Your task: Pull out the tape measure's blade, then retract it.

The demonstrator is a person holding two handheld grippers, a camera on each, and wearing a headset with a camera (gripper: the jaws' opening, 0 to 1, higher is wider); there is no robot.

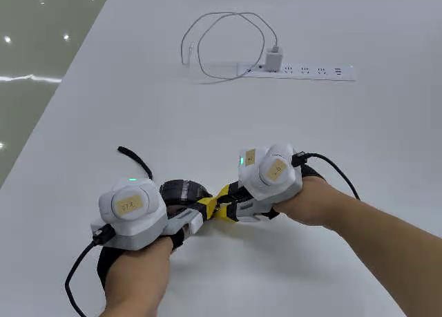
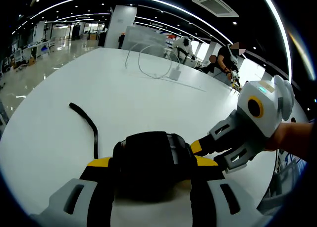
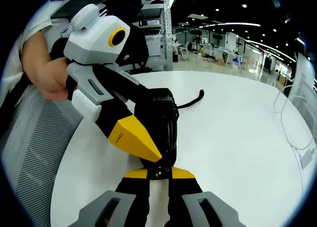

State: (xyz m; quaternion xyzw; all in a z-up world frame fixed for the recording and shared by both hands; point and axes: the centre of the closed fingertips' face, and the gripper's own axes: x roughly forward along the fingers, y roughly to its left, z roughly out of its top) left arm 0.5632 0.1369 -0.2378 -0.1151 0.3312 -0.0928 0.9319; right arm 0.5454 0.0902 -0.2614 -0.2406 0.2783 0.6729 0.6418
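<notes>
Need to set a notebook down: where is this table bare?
Bare: the broad table stretch between power strip and tape measure, and right of the right gripper. Crowded: where it and the left gripper clamp the tape measure, black strap just beyond.

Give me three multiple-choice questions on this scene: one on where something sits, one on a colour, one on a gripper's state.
1. Where does the power strip lie?
A) on the far part of the table, beyond the tape measure
B) at the table's near edge
C) on the floor

2. What colour is the tape measure's case?
A) red
B) black
C) white

3. How is the left gripper?
A) open, raised off the table
B) shut on the tape measure
C) shut on a cup

Answers:
1 A, the head view shows it well past the hands.
2 B, both gripper views show a black case.
3 B, its jaws clamp the case's sides.
</notes>
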